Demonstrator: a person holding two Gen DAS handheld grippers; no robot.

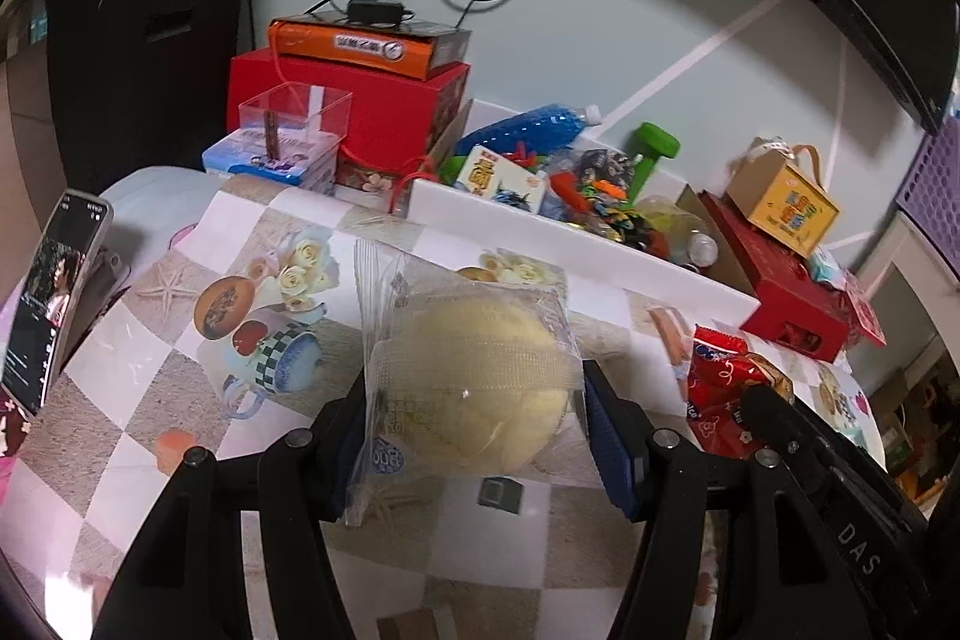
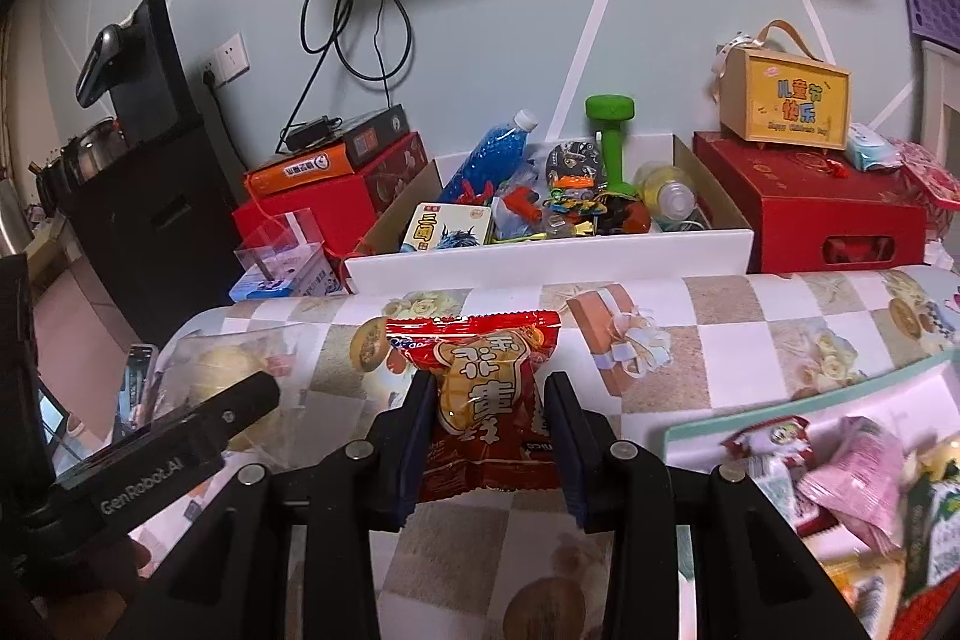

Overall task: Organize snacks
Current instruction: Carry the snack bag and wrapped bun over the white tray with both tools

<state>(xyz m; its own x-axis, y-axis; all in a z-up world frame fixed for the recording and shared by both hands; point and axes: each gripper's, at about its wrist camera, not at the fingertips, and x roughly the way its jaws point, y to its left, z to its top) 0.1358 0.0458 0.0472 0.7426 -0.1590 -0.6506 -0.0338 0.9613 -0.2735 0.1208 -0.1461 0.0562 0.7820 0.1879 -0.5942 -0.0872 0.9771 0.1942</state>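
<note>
My left gripper [image 1: 474,436] is shut on a clear-wrapped round yellow bun [image 1: 474,376] and holds it over the patterned tablecloth [image 1: 180,316]. My right gripper [image 2: 489,436] is shut on a red snack packet [image 2: 480,394] with a yellow cake picture. The red packet also shows at the right of the left wrist view [image 1: 729,388]. The bun shows blurred at the left of the right wrist view [image 2: 222,370], behind the left gripper's body. A pale tray [image 2: 690,430] at the lower right holds several wrapped snacks, among them a pink packet [image 2: 858,472].
A white-fronted cardboard box [image 2: 540,259] full of toys, a blue bottle and a green dumbbell [image 2: 612,130] stands behind the table. Red boxes [image 2: 834,214] flank it. A phone on a stand [image 1: 51,304] is at the table's left edge. A clear plastic box [image 1: 300,118] sits back left.
</note>
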